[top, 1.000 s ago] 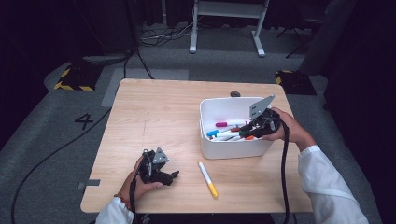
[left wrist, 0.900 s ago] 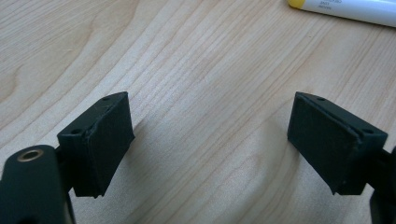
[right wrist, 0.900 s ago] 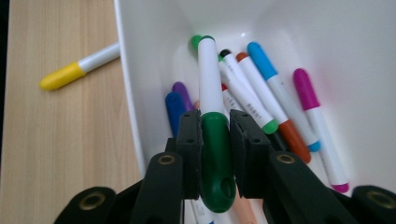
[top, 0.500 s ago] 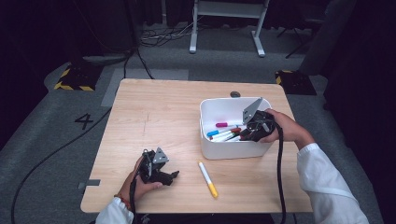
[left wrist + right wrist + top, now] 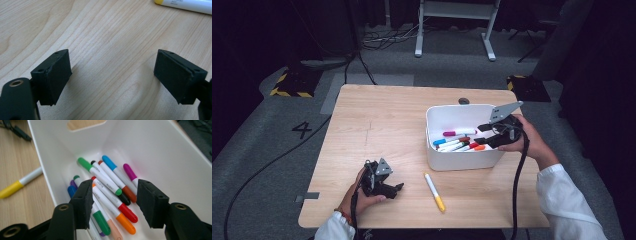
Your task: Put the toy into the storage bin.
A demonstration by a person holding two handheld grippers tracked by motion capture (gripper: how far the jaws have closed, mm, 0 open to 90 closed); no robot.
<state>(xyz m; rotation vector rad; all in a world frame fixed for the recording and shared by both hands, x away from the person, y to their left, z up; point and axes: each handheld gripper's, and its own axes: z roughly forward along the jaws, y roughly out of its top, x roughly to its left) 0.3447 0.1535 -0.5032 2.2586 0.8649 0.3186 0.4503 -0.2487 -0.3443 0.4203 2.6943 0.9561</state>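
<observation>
The worktop is bare across its half toward nine o'clock, so there is free room there. The white bin sits toward three o'clock, close to that edge, in the same place as a second ago. The right tongs were low among the markers then; now they hang above the bin's three o'clock side, and their jaws have just been opening, with nothing between them. The left tongs rest at seven o'clock as before, jaws apart and empty. The yellow-capped marker lies loose at six o'clock, just outside the bin (its print is too small to read). The floor bears a "4".
</observation>
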